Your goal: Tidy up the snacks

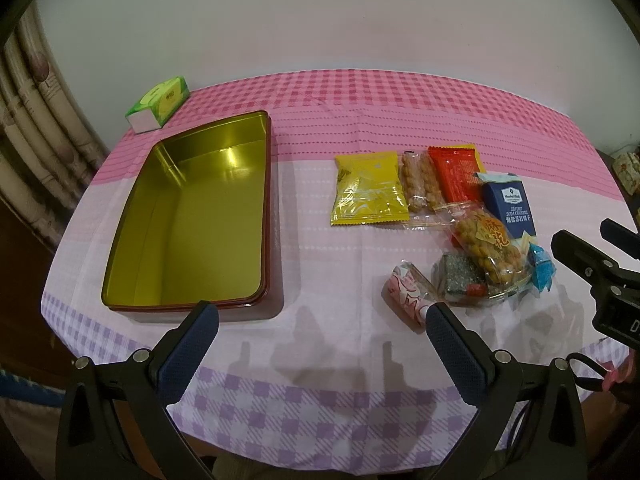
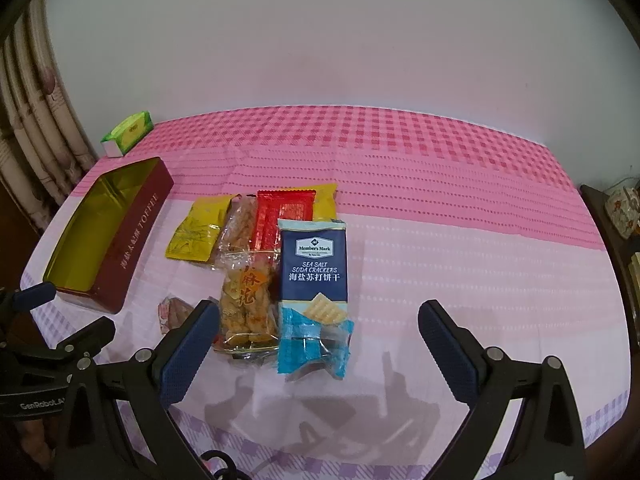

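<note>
The open tin (image 1: 188, 220) is sitting empty near the table's (image 1: 360, 400) left edge, while the snacks (image 2: 280, 272) are lying overlapped toward its middle and front. Both the left gripper (image 1: 322, 316) and right gripper (image 2: 318, 314) are hanging with jaws apart, holding nothing. I think a pinch on the cracker pack (image 2: 314, 264) is risking to drag the small blue packet (image 2: 314, 344) with it.

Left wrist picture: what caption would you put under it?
Open left gripper hovers between an empty tin and a pile of snacks.
</note>
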Tool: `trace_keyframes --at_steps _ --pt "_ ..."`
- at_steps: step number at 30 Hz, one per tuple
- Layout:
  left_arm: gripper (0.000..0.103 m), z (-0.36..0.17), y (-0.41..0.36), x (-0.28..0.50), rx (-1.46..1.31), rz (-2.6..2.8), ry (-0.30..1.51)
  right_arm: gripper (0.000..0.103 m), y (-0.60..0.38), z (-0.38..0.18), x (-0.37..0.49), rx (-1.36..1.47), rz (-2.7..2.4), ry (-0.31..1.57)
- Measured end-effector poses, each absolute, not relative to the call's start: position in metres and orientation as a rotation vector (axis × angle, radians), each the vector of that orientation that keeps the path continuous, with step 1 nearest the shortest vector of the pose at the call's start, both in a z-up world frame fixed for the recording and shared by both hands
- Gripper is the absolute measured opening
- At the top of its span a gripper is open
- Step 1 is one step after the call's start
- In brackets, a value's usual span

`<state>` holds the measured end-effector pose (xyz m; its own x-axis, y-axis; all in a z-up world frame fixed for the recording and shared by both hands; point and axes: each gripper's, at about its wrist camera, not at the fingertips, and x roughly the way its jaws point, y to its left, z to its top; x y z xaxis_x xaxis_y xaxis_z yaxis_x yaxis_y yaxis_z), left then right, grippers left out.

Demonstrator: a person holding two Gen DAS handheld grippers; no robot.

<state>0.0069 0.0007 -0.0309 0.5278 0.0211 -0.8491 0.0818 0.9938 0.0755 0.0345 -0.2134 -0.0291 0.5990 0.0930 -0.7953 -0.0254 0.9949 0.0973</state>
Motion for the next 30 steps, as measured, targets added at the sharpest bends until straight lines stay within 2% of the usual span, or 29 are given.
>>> trace_keyframes --at_steps 19,30 --pt "0.103 -0.04 -0.009 0.01 0.104 -0.077 1.026 0.096 -0.229 -0.033 0.037 0.124 0.028 0.953" --pt "0.089 -0.057 -0.021 0.039 -0.009 -0.093 1.168 0.096 -0.248 -0.035 0.04 0.18 -0.011 0.966"
